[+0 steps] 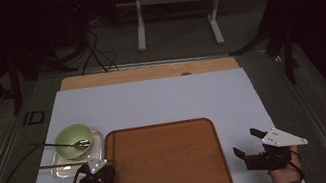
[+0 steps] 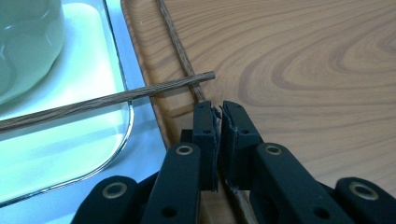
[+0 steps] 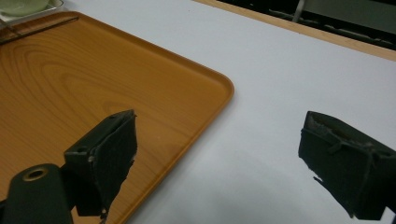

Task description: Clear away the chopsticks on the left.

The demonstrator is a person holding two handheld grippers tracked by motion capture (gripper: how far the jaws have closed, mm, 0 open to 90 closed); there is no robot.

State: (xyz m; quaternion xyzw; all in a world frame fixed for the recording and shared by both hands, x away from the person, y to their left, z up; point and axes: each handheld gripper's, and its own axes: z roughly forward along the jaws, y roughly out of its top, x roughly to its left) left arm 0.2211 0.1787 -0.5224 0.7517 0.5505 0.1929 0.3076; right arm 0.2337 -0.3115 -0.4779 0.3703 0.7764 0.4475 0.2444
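- The landmark is the wooden tray (image 1: 166, 164), lying flat on the white sheet (image 1: 152, 101) that covers the bench (image 1: 147, 72).
- Just off the tray's left edge sits a small metal tray (image 1: 63, 170) carrying a green bowl (image 1: 73, 138); a spoon (image 1: 66, 145) rests in the bowl with its handle pointing left.
- A chopstick (image 2: 107, 100) lies across the metal tray, and in the left gripper view its tip reaches over the wooden tray's left rim.
- A 2nd chopstick (image 2: 180, 51) runs along the inside of that left rim, passing under the tip of the 1st.
- The left claw (image 1: 97, 165) is at the tray's left edge, near its front corner; its jaws are nearly together and pinch the 2nd chopstick, which passes between them in the left gripper view.
- The right claw (image 1: 247, 142) is off the tray's right edge, over bare white sheet, held in the person's right hand (image 1: 287, 171); its jaws stand wide apart with nothing between them.
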